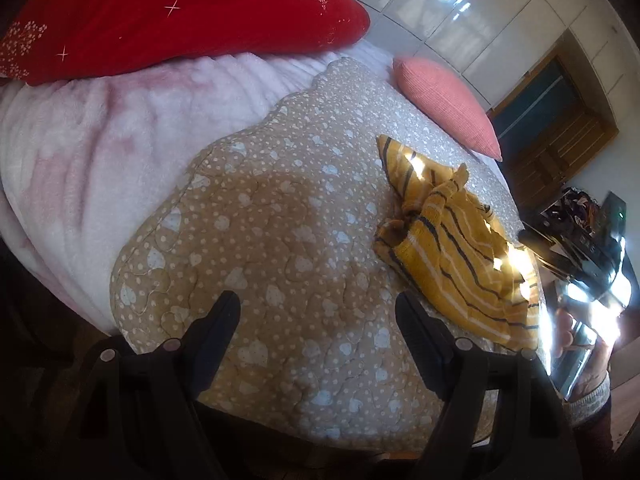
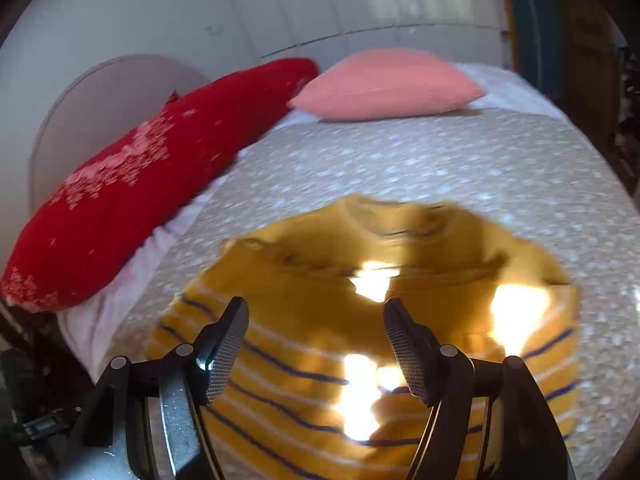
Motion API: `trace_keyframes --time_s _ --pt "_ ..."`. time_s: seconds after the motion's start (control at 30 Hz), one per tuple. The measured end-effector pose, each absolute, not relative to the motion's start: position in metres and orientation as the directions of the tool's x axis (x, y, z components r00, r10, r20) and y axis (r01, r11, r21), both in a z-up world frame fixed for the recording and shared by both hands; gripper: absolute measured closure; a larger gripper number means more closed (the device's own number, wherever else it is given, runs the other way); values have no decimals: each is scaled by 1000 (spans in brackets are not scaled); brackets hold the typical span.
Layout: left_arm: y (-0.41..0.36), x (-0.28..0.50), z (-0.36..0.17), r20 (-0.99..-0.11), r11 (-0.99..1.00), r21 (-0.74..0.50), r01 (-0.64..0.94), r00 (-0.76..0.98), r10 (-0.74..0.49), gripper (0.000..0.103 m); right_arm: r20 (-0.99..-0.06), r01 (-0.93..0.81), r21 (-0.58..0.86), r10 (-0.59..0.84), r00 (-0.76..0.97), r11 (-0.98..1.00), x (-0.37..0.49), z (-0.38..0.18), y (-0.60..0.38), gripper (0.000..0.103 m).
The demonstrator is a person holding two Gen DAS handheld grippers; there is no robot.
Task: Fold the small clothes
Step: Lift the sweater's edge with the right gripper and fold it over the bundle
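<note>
- Striped yellow garment [image 2: 360, 340] lies crumpled on the quilt [image 1: 260, 220], sun patches across it; the right-wrist view is motion-blurred.
- Right tongs [image 2: 316, 344]: jaws wide apart, nothing held, poised over the garment's near striped part; contact not discernible.
- Left tongs [image 1: 318, 320]: jaws wide apart, empty, over bare quilt with the garment just off to their right.
- Quilt is tan with pale dots, laid over a pink fleece blanket [image 1: 80, 152] on the bed.
- Further back: red pillow [image 2: 140, 184] at left, pink cushion [image 2: 384, 84] at the far edge.
</note>
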State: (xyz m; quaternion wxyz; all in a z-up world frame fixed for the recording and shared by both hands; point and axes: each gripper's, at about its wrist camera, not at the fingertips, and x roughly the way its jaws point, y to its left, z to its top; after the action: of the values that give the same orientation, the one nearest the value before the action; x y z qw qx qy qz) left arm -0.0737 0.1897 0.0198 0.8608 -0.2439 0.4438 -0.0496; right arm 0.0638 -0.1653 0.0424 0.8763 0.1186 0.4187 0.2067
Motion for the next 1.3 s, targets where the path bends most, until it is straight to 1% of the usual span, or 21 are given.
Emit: trace_keyframes --time_s 0.07,0.13,0.23,0.27,0.33,0.37,0.4,0.43,0.47,0.5,0.53,0.57,0.67,0.77,0.9,0.97,1.03,1.1,1.2,1.3 --pt "197 -81 21 -734 873 -469 -132 608 -303 24 -711 -272 411 493 502 870 79 30 -122 29" --pt "205 -87 22 -730 869 -474 -141 614 -299 24 -747 -273 364 454 486 891 94 18 -82 28" --pt "220 -97 21 -729 859 -483 -169 622 -287 24 -827 -266 141 261 498 954 110 -8 -29 24" --pt "224 -101 21 -729 856 -485 -178 624 -283 24 -845 -261 72 198 497 963 111 -20 -14 21" --pt "229 -107 19 -731 851 -488 -197 624 -275 24 -861 -269 -80 70 503 960 110 -40 4 19" --pt "232 -109 18 -733 848 -489 -204 623 -272 24 -848 -284 -154 21 530 946 107 -45 10 20" --pt "233 -111 17 -734 846 -490 -210 623 -271 24 -831 -294 -197 -1 556 935 103 -46 12 24" --pt "234 -112 17 -735 844 -491 -213 622 -271 24 -824 -299 -211 -4 567 931 99 -44 12 37" --pt "233 -113 17 -736 843 -493 -215 620 -272 24 -820 -305 -206 5 572 930 97 -41 9 53" --pt "233 -113 17 -736 842 -494 -215 618 -274 24 -815 -303 -202 12 580 931 95 -35 3 65" --pt "231 -113 17 -736 842 -496 -212 617 -278 24 -815 -312 -162 52 578 936 96 -28 -5 80" --pt "229 -113 19 -736 844 -495 -207 616 -280 24 -816 -316 -101 103 568 943 97 -21 -16 82" --pt "216 -111 25 -737 857 -482 -182 613 -285 24 -780 -297 86 250 574 951 97 9 -61 84" --pt "198 -106 32 -744 876 -459 -149 603 -288 24 -719 -235 262 351 599 936 90 33 -128 85" --pt "167 -95 36 -763 898 -429 -102 573 -299 24 -636 -107 465 415 650 879 67 37 -236 86" --pt "150 -88 36 -771 904 -422 -75 554 -314 24 -612 -32 516 395 686 856 54 28 -293 86" --pt "130 -80 35 -780 909 -414 -46 533 -328 24 -608 28 545 372 701 838 42 13 -338 86" --pt "108 -73 34 -788 912 -410 -16 509 -346 24 -605 52 603 414 681 796 38 -14 -372 85" --pt "77 -67 35 -795 908 -418 27 474 -380 24 -593 87 644 425 684 760 27 -36 -402 84" --pt "56 -62 35 -802 907 -415 62 445 -398 24 -555 66 676 448 701 734 16 -37 -410 84"
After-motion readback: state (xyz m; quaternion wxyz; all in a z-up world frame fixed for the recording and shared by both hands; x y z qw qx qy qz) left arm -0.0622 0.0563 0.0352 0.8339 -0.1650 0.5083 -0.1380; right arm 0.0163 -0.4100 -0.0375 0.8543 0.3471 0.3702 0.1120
